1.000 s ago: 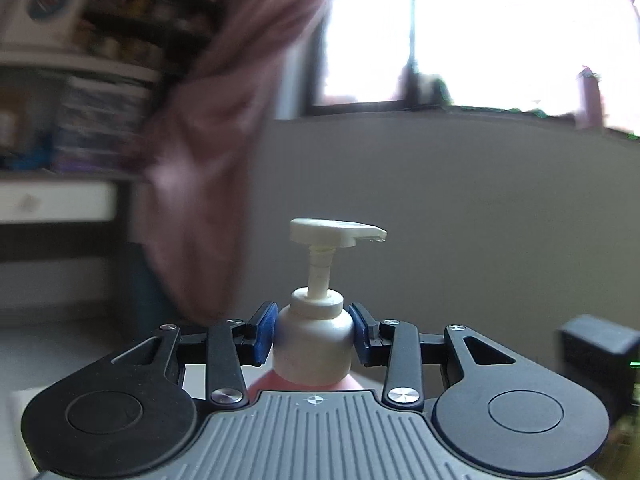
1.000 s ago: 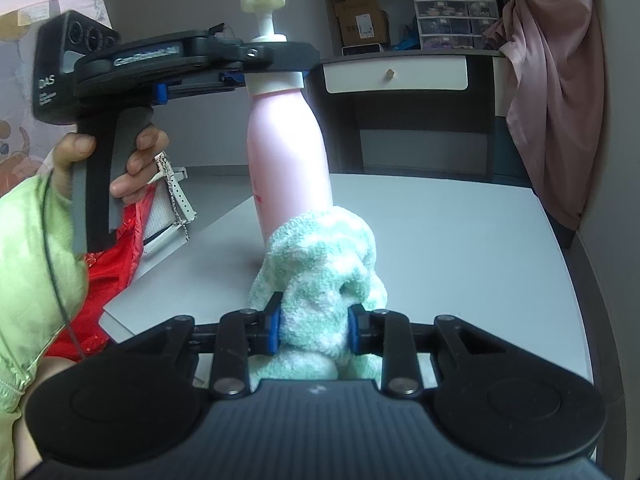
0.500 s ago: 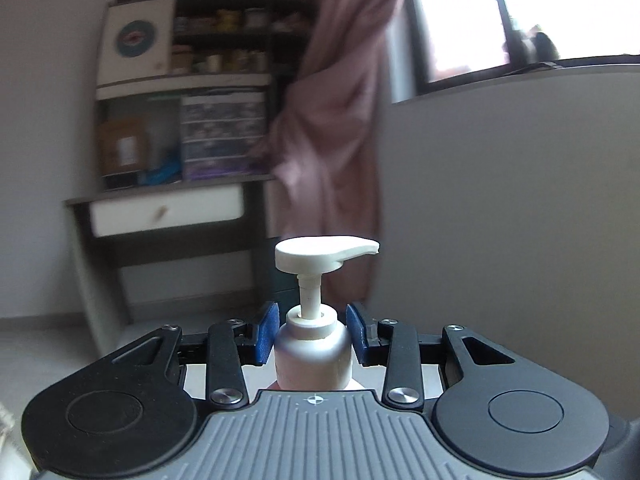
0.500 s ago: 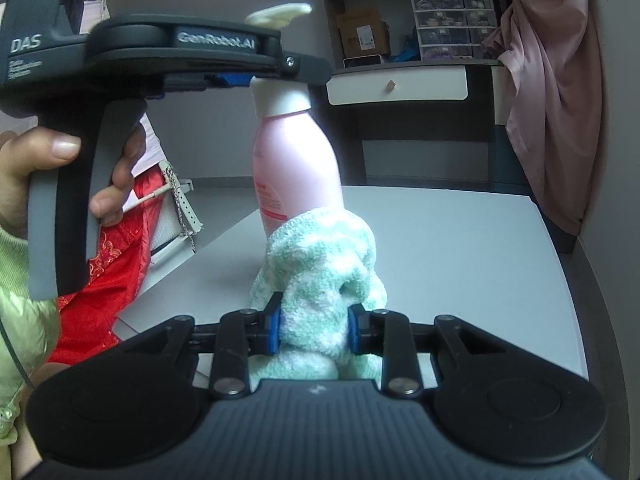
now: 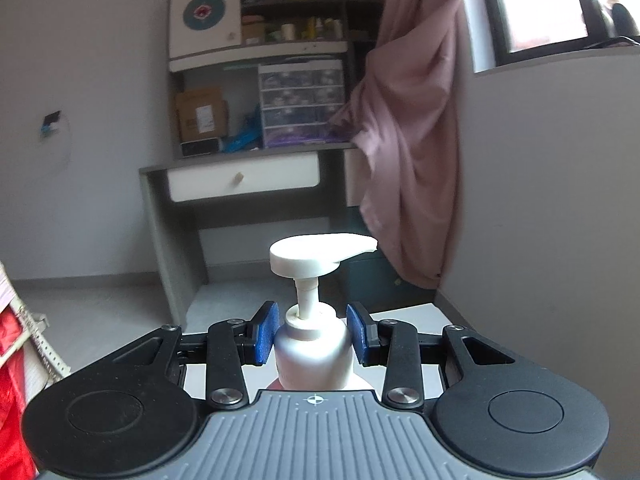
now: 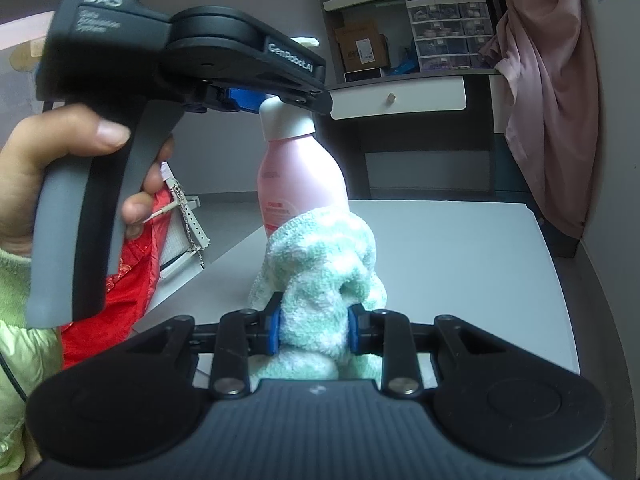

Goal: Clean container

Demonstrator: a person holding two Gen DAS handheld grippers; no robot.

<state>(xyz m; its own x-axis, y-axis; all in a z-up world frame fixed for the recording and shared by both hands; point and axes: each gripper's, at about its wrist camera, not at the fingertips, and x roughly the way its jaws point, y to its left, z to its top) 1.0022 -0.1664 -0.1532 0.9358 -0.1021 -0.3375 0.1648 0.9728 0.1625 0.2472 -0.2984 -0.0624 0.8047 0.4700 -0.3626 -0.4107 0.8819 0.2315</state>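
A: Looking from the left wrist, what differs from a second ago?

B: The background has swung from the bright window to the shelf unit [image 5: 256, 92] and the pink curtain [image 5: 412, 128], so the left gripper [image 5: 311, 334] has turned. In the right wrist view that same gripper, with the hand [image 6: 60, 168] on its handle, now looms much closer and higher.

A: And its fingers?

B: Still pinching the white collar of the pump bottle [image 6: 300, 176], blue pads [image 5: 267, 332] against either side, as before.

A: The bottle itself?

B: Pink body, small red print low on the side, white collar and pump head, spout toward the right. It stands upright over the pale tabletop [image 6: 460, 264], near its left edge; whether its base touches, I cannot tell.

A: The other gripper?

B: The right gripper [image 6: 314, 330] has barely moved, fingers clamped on a bunched mint-and-white cloth [image 6: 320, 264] whose top presses against the bottle's lower front.
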